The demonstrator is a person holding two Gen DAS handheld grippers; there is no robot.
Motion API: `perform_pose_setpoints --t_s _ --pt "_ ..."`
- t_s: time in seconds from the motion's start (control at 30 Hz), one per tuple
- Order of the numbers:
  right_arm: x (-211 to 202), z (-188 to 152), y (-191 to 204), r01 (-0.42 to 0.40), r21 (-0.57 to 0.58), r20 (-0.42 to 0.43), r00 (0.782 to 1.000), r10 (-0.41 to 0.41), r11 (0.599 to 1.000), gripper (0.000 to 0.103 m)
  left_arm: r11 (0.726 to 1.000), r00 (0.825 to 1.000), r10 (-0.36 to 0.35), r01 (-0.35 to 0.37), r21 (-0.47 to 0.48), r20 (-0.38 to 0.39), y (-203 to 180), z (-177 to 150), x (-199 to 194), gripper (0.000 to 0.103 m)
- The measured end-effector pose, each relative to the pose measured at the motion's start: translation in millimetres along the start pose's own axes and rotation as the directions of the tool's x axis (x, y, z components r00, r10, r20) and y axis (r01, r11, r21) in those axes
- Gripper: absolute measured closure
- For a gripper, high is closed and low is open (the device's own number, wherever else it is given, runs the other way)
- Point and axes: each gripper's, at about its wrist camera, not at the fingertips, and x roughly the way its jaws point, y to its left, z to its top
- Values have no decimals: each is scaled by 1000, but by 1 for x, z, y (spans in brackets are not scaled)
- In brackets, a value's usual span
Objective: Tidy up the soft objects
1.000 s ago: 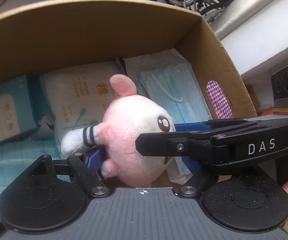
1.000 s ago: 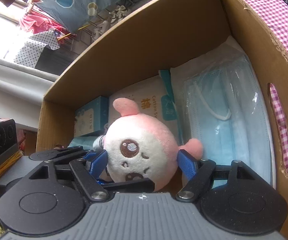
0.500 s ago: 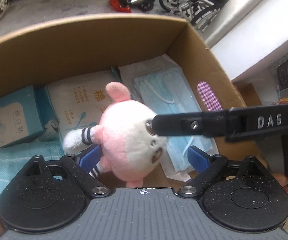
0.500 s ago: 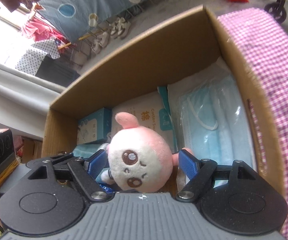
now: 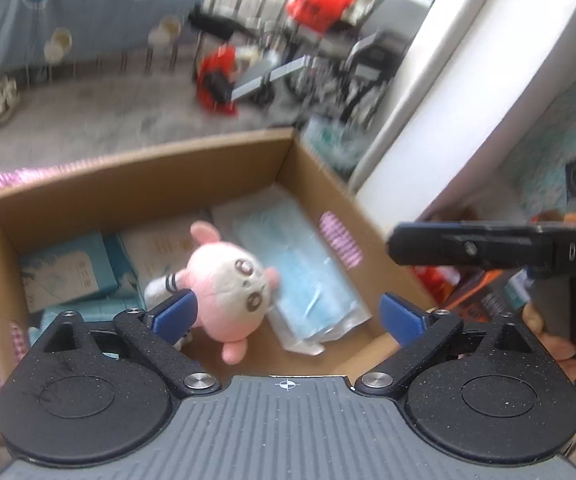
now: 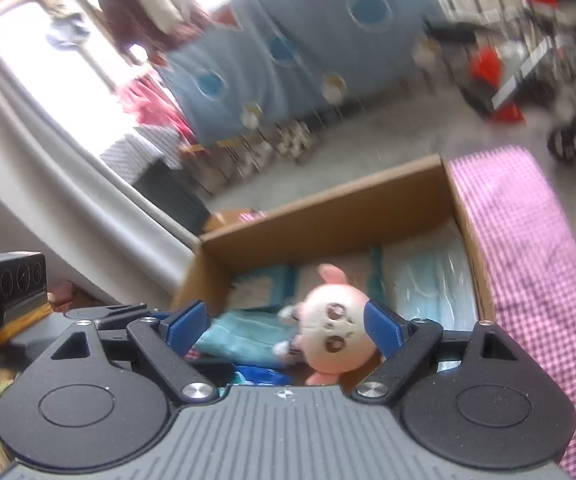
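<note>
Left wrist view: the left gripper is hovering above the near edge of the cardboard box with its 2 blue fingers spread wide and nothing between them; the pink plush toy is lying loose on the box floor, below and ahead of the gripper and toward its left finger, resting partly against the pack of blue face masks on its right and in front of a teal carton and a white packet; the toy's long axis appears to be running from its ear at the far end to its foot at the near end, roughly along the gripper's line of sight; the right gripper is showing side-on at the right, outside the box wall, a hand gripping its handle. Right wrist view: the right gripper is also spread and empty; the toy is sitting below, close to its right finger, beside a folded teal cloth; the checked pink fabric is lying outside the box on the right. Judgement: the toy is placed; neither gripper is clearly nearer, and the left seems better aligned over the box for any further nudge; motion blur is limiting finer reading.
</note>
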Motion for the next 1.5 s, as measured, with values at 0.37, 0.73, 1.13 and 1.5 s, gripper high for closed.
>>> perform_pose_setpoints --t_s 0.37,0.73,1.13,1.5 --pt "-106 -64 55 173 -170 328 938 -110 970 0 985 954 154 -168 33 258 -39 -61 -95 0" --pt "-92 -159 75 399 -216 370 878 -303 891 0 948 910 301 -319 17 284 -52 -143 -99 0" --pt "-129 -215 59 392 -156 417 858 -299 907 0 921 871 353 -388 38 343 -60 -217 -79 0" --pt "-66 -248 2 237 59 135 961 -242 970 0 985 986 155 -159 70 59 -54 -219 -15 0"
